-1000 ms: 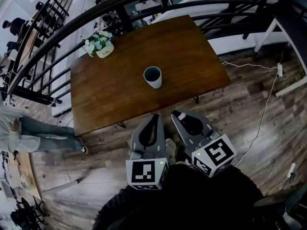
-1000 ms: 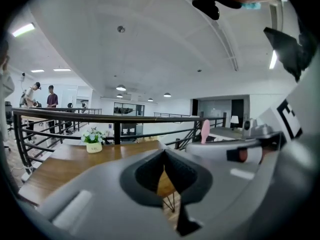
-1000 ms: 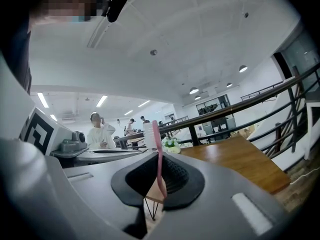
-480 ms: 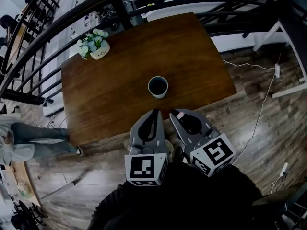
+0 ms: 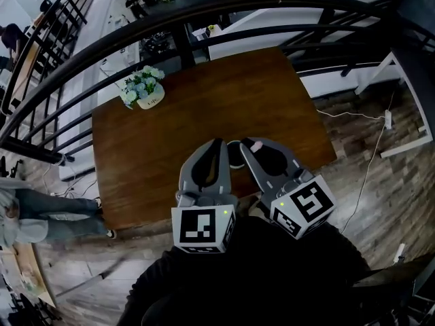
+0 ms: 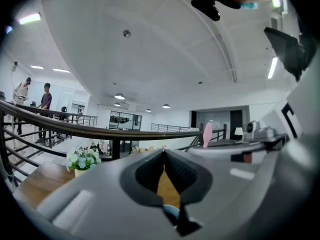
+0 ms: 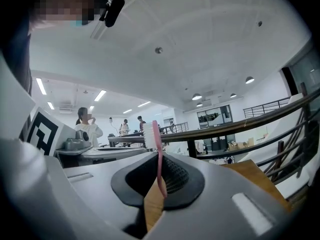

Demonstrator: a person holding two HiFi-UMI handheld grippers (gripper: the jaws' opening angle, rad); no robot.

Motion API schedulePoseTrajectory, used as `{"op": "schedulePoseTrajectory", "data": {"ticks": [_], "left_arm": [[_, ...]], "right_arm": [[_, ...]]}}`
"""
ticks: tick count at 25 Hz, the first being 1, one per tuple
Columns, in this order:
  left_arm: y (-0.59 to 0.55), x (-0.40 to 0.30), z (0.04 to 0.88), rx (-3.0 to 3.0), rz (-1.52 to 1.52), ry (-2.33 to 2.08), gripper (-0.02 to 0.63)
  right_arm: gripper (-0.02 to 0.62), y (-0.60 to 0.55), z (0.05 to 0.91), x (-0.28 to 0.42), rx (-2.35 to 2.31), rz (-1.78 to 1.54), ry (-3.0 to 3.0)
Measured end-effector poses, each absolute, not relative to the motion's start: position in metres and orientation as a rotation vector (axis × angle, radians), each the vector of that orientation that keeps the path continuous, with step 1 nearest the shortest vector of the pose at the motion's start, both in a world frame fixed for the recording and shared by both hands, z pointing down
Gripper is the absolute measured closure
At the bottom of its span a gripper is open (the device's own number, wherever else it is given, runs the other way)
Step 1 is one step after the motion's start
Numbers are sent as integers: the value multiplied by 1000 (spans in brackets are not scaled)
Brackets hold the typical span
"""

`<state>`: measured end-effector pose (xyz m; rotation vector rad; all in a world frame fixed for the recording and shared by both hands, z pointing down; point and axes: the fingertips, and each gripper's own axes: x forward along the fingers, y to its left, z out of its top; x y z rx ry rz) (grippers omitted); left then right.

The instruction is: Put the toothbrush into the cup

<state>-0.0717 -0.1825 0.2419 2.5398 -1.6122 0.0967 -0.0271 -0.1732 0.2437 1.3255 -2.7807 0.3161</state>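
Observation:
My right gripper (image 7: pixel 159 156) is shut on a pink toothbrush (image 7: pixel 158 160), which stands upright between the pads with its white bristle head on top. In the head view the brush's pink end (image 5: pixel 257 146) shows at the tip of the right gripper (image 5: pixel 249 145). The left gripper (image 5: pixel 217 144) lies just beside it, its jaws shut and empty (image 6: pixel 164 152). Both reach over the near part of the brown wooden table (image 5: pixel 156 148). The cup (image 5: pixel 235 156) is mostly hidden between and under the two grippers; a bit of its pale rim (image 6: pixel 170 215) shows low in the left gripper view.
A small white pot of flowers (image 5: pixel 143 91) stands at the table's far left corner. A black railing (image 5: pixel 170 22) runs behind the table. A white cable (image 5: pixel 370 161) trails over the wood floor at the right. A person's legs (image 5: pixel 47 212) are at the left.
Both grippers have moved forward from the floor side over the table's near edge. The cup, in the open before, now lies mostly hidden between and under them. The right gripper still holds the toothbrush.

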Motion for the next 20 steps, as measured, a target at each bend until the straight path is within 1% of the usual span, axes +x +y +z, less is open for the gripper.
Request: {"op": "schedulePoseTrajectory", "data": {"ticks": [9, 20], "left_arm": [[-223, -71, 257, 2456, 138, -1631, 597], [-237, -79, 317, 2252, 294, -1629, 597]], "right_arm": [[583, -217, 257, -26, 1253, 387, -2772], [583, -239, 314, -34, 1120, 570, -2739]]}}
